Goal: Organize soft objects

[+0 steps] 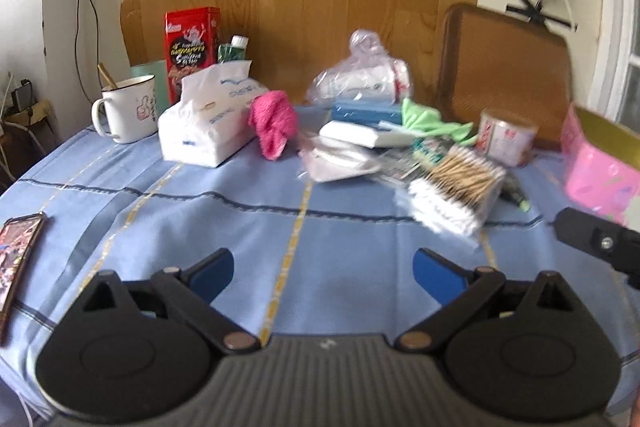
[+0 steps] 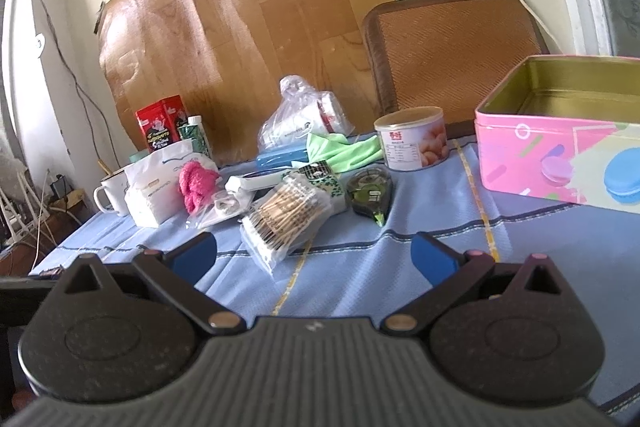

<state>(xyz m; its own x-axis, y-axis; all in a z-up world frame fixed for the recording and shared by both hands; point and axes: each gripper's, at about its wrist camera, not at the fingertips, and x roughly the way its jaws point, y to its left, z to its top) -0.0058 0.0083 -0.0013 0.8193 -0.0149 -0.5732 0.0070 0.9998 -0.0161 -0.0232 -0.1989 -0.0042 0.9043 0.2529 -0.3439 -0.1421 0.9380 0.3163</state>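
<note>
Both tools point(image 1: 323, 273) point(image 2: 314, 257) wide apart, empty; pink tin point(image 2: 560, 163) cut off rightward.

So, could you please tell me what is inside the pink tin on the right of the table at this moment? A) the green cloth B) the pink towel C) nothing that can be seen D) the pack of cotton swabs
C: in the right wrist view the pink tin stands open showing only its bare gold interior, while the pink towel, green cloth and pack of cotton swabs all lie on the table outside it.
</note>
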